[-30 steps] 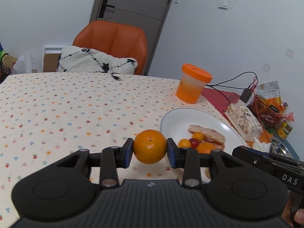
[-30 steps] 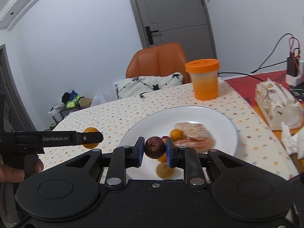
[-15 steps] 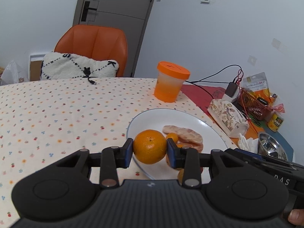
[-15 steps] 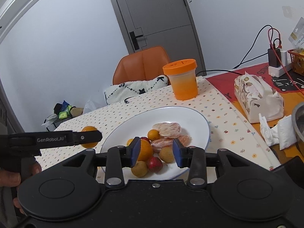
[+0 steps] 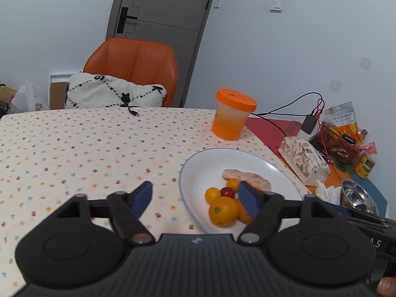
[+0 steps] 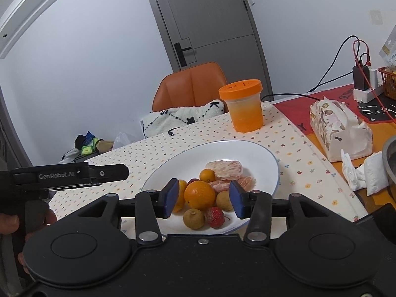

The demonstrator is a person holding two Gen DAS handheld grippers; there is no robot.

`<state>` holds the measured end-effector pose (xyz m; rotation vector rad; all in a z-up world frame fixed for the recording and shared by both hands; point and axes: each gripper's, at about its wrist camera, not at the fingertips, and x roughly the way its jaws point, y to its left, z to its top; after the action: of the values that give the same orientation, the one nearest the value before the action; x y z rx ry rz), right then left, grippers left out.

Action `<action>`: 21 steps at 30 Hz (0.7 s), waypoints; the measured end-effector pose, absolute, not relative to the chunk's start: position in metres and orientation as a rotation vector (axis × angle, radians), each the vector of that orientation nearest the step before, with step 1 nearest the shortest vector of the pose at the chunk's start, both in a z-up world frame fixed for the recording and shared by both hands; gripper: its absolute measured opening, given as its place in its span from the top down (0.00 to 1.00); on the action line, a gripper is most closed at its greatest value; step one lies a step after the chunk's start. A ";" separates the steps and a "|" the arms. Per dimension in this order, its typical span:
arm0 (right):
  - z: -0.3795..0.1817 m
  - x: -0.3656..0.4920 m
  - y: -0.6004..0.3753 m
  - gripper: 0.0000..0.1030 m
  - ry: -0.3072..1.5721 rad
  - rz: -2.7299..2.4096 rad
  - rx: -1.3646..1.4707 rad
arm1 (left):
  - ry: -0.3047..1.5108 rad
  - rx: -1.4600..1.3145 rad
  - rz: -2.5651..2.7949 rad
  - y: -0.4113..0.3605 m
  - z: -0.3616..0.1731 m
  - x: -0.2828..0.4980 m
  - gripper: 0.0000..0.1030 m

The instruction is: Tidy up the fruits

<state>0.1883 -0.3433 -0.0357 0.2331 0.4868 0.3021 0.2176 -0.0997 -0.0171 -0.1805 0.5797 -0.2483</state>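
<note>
On the white plate [image 6: 262, 156] before me I count the fruit from my right-hand view: one large orange [image 6: 199, 195] near the plate's front, a second orange fruit [image 6: 182, 193] partly hidden behind my left blue pad, one small round orange fruit [image 6: 207, 175] further back, two brownish-yellow round fruits [image 6: 193, 219] [image 6: 224, 200], one red strawberry [image 6: 214, 217] at the near rim, a bit of dark red fruit [image 6: 193, 180] I cannot make out well, and peeled citrus segments [image 6: 224, 169] piled toward the middle. All of it sits bunched on the near half of the plate, touching or almost touching.

The large orange is smooth, bright and round, with a small stem dimple that shows in my left-hand view [image 5: 223, 210].

Both of my tools are empty. My left fingers [image 5: 195, 199] are spread wide, one blue pad over the dotted tabletop [image 5: 86, 146] and the other over the plate's near side, with the large orange lying free on the plate between them. My right fingers [image 6: 204, 198] are also spread apart above the near part of the plate, pinching nothing; the fruit shows between the pads.

Beyond the plate stands one orange-lidded cup [image 6: 245, 105], upright on the tabletop. To the right lies one floral tissue pack [image 6: 339, 128]. One orange chair [image 5: 135, 66] with one white cushion [image 5: 111, 94] stands at the far edge.
</note>
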 end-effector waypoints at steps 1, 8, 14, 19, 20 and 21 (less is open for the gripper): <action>-0.036 0.188 -0.342 0.51 0.492 0.303 0.233 | 0.584 -0.177 -0.246 -0.098 -0.017 0.217 0.19; -0.034 0.187 -0.338 0.47 0.523 0.310 0.230 | 0.645 -0.154 -0.224 -0.090 -0.019 0.212 0.14; -0.028 0.182 -0.332 0.32 0.524 0.323 0.219 | 0.641 -0.155 -0.185 -0.079 -0.015 0.198 0.13; -0.022 0.177 -0.324 0.20 0.520 0.336 0.210 | 0.631 -0.161 -0.154 -0.069 -0.010 0.185 0.12; -0.021 0.176 -0.323 0.18 0.518 0.337 0.212 | 0.628 -0.159 -0.148 -0.067 -0.009 0.183 0.11; -0.020 0.175 -0.321 0.12 0.515 0.335 0.215 | 0.626 -0.159 -0.141 -0.065 -0.009 0.181 0.09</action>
<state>0.1749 -0.3214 -0.0199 0.2148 0.5154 0.3351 0.1808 -0.0646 -0.0086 -0.1590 0.6262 -0.1411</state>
